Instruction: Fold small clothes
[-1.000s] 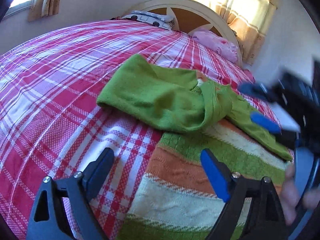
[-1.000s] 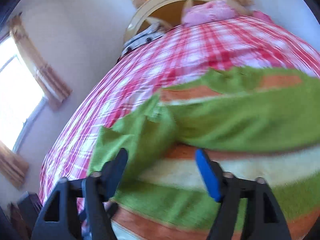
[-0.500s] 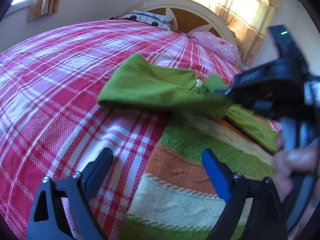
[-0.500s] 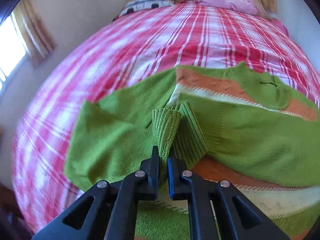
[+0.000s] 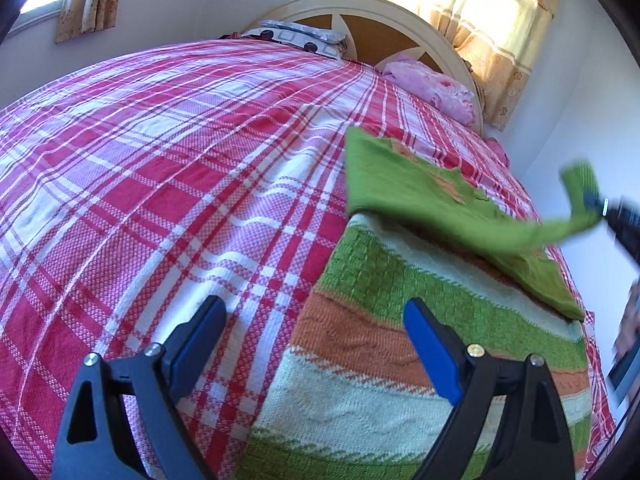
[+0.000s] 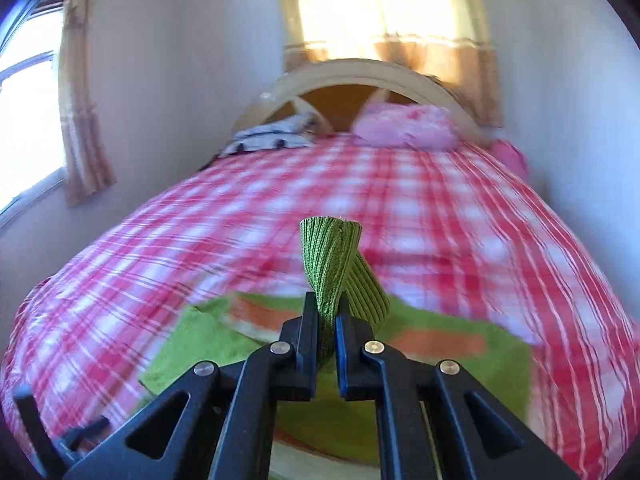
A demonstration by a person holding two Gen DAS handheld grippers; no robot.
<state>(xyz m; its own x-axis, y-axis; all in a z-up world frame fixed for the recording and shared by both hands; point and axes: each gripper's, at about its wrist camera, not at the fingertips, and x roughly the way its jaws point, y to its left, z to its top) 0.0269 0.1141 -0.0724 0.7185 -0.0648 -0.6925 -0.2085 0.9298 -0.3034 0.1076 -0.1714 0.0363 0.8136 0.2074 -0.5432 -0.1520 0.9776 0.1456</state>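
The striped sweater (image 5: 384,344) lay flat on the plaid bedspread (image 5: 160,184), toward the bed's right edge in the left wrist view. Its body ran lengthwise away from the camera toward the headboard (image 5: 372,12), with bands of green, orange and cream crossing that axis. One plain green sleeve (image 5: 460,208) stretched across the upper body toward the right, lifted clear of the bed at its far end. The ribbed cuff (image 6: 332,264) stood upright between the fingers of the right gripper (image 6: 328,320), which were pressed together on it; the cuff's open end pointed up and away from the camera. The knit showed fine vertical ribs there and a coarser weave on the body.

The left gripper (image 5: 312,344) hung over the sweater's near left edge, its blue-padded fingers spread wide with nothing between them, one over the bedspread and one over the orange band. Part of a hand (image 5: 628,320) showed, blurred, at the right border of that view. At the head of the bed lay a pink pillow (image 5: 432,88) and a patterned pillow (image 5: 300,36). Lit curtains (image 5: 480,12) hung behind the headboard. Nothing lay on the sweater besides its own sleeve.
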